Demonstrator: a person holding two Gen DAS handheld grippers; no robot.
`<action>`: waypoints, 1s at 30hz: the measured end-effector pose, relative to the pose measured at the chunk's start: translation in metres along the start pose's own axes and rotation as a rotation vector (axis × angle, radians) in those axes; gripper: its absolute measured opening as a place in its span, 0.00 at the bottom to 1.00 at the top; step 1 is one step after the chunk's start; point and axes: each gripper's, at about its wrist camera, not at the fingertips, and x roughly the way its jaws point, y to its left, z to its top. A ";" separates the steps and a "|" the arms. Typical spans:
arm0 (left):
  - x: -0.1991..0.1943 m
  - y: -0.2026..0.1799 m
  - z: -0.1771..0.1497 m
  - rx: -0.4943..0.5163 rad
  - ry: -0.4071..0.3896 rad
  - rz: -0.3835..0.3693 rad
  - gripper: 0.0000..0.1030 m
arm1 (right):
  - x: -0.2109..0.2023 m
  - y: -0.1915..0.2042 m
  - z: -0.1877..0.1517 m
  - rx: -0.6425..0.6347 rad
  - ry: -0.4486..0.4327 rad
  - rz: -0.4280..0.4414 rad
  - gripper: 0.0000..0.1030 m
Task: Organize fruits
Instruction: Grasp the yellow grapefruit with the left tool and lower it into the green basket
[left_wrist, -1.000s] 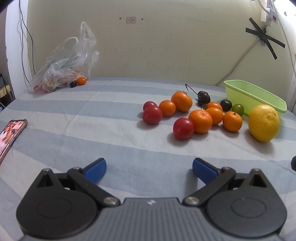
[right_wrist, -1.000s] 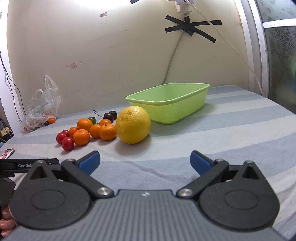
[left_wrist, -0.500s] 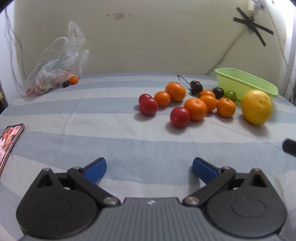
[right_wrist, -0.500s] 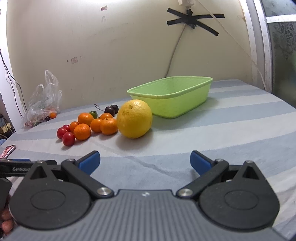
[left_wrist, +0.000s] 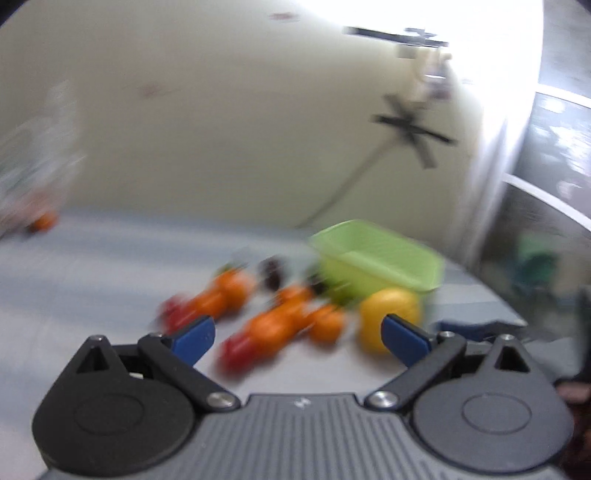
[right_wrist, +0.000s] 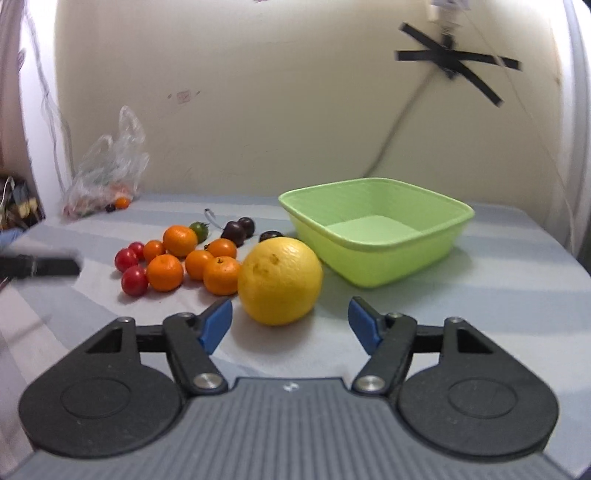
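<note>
My right gripper is wide open, empty, with the yellow grapefruit just ahead between its fingers. My left gripper is also wide open and holds nothing.

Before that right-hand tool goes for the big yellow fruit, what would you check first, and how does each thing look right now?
1. Right tool open: ok, nothing between its fingers.
2. Big yellow fruit lined up between the fingers: ok, just ahead.
3. Fruit free of neighbours: not ok, an orange sits against its left side.
4. Green basket empty and close: ok.
5. Left tool out of the way: cannot tell, its view is blurred.
</note>
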 end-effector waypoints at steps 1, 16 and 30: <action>0.013 -0.009 0.008 0.027 0.007 -0.032 0.96 | 0.003 0.002 0.000 -0.015 0.005 0.008 0.69; 0.112 -0.073 0.015 0.173 0.221 -0.131 0.63 | 0.040 -0.005 0.010 -0.097 0.020 0.050 0.62; 0.169 -0.112 0.072 0.039 0.110 -0.206 0.63 | 0.032 -0.057 0.060 0.008 -0.150 -0.086 0.61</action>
